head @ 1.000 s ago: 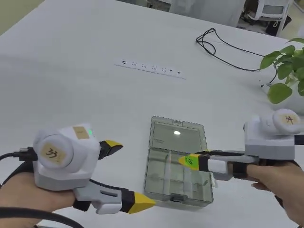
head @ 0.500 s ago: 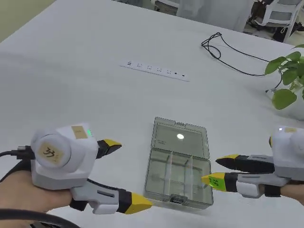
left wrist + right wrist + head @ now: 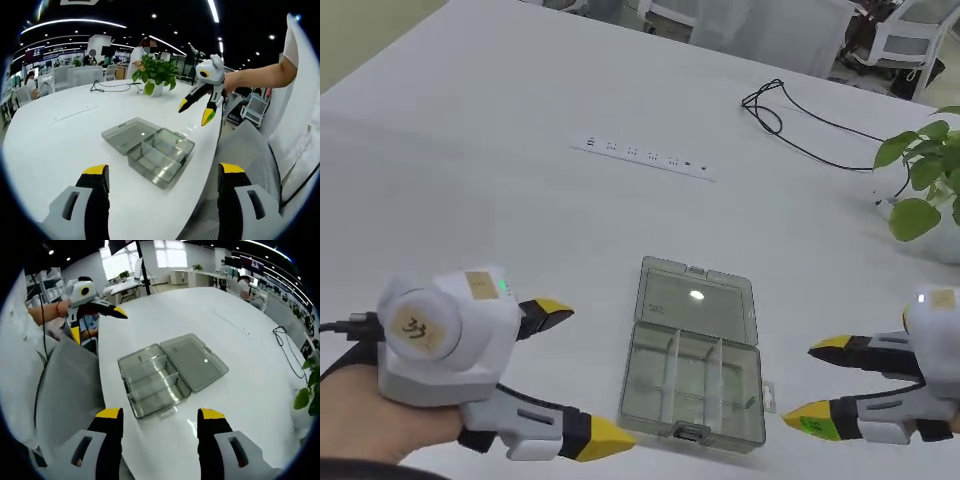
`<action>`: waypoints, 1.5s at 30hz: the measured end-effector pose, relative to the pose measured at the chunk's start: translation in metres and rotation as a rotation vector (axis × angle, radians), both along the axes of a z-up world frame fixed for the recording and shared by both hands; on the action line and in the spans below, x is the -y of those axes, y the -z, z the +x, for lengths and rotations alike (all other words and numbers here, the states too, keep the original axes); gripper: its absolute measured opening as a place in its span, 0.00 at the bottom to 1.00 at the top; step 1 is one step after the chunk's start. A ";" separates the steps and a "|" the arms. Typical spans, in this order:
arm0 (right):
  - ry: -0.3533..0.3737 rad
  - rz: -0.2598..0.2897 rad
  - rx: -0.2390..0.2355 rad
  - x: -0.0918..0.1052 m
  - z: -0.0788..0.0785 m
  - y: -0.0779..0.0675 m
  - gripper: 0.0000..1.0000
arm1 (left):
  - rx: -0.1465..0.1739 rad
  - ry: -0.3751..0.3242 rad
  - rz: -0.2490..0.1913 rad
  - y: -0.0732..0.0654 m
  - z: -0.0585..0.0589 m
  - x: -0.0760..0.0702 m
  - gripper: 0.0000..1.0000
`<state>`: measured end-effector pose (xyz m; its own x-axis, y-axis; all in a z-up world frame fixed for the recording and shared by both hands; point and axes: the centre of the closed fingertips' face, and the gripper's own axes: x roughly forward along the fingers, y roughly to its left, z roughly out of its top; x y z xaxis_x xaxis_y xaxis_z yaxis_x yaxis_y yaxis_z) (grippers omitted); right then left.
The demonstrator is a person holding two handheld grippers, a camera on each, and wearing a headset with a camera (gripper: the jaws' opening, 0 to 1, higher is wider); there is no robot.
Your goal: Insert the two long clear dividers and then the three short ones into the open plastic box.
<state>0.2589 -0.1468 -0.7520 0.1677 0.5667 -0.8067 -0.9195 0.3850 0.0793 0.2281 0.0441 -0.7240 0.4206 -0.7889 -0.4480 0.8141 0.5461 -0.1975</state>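
The left gripper (image 3: pixel 585 375) and the right gripper (image 3: pixel 812 382) are both spread wide and hold nothing, their yellow-tipped jaws well apart in the air above the table (image 3: pixel 470 150). Between them lies the plastic box (image 3: pixel 695 385), open on the white surface near the table's front edge. Its hinged lid (image 3: pixel 695 295) is laid back flat on the far side, and its latch faces the person. Two long clear dividers (image 3: pixel 670 372) stand in the tray, running from hinge to latch and splitting it into lanes; whether any short ones sit across them cannot be told. A small clear piece (image 3: pixel 769 394) lies on the table just beside the box's right wall. The left gripper hangs to the left of the box and the right gripper to its right, neither touching it. From each gripper's own view the box sits just beyond the parted jaws, with the other gripper raised past it. Farther back lies a white power strip (image 3: pixel 645 158), then a looped black cable (image 3: pixel 790 115), and a potted plant (image 3: pixel 925 180) at the right edge.
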 end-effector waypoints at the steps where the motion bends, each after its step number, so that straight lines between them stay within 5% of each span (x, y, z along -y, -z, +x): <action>1: -0.019 -0.025 0.003 0.004 0.000 0.004 0.61 | 0.000 0.002 -0.001 0.000 0.000 0.000 0.92; 17: -0.181 -0.219 0.032 0.033 0.018 0.059 0.47 | -0.015 0.005 -0.011 0.004 0.002 0.002 0.92; 29: -0.286 -0.320 0.025 0.041 0.024 0.086 0.45 | -0.020 -0.001 -0.022 0.006 0.006 0.000 0.92; 45: -0.309 -0.354 0.002 0.044 0.027 0.104 0.42 | -0.027 -0.002 -0.029 0.008 0.008 0.001 0.92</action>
